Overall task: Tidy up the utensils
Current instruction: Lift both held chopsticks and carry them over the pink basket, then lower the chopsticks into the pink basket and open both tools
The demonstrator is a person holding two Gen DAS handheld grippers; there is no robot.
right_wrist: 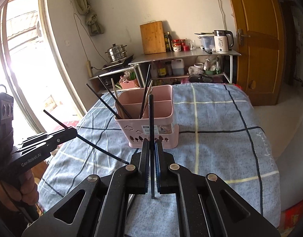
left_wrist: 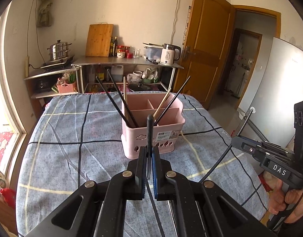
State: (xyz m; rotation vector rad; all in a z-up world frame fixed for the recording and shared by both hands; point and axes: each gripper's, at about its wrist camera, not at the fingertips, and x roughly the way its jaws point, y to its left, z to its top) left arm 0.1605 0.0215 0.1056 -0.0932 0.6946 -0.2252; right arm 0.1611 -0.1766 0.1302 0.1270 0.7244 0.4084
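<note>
The left gripper (left_wrist: 149, 154) is closed tight on a thin black chopstick (left_wrist: 150, 130). The stick pokes up past the fingertips and also runs back down between the fingers, toward the camera. In the right wrist view this same gripper sits at the far left, held in a hand (right_wrist: 23, 189), and its stick sticks out both ways — up to the left and down to the right.

The right gripper (right_wrist: 152, 148) is also closed tight, on another black chopstick (right_wrist: 150, 118). This stick stands almost straight up between the two fingers.

Both grippers are up above a table with a blue checked cloth (left_wrist: 72, 130). In the middle of the cloth, just beyond the fingertips, stands a pink utensil basket (left_wrist: 151, 136) with walls inside that split it into boxes. More chopsticks already lean in its near box — black ones and pale wooden ones, fanned out to the left and right.

Far behind the table is a metal shelf with a wooden cutting board (left_wrist: 99, 40), a white kettle (left_wrist: 169, 54) and a steel steamer pot (left_wrist: 58, 50). A brown door (left_wrist: 206, 45) stands open on the right.
</note>
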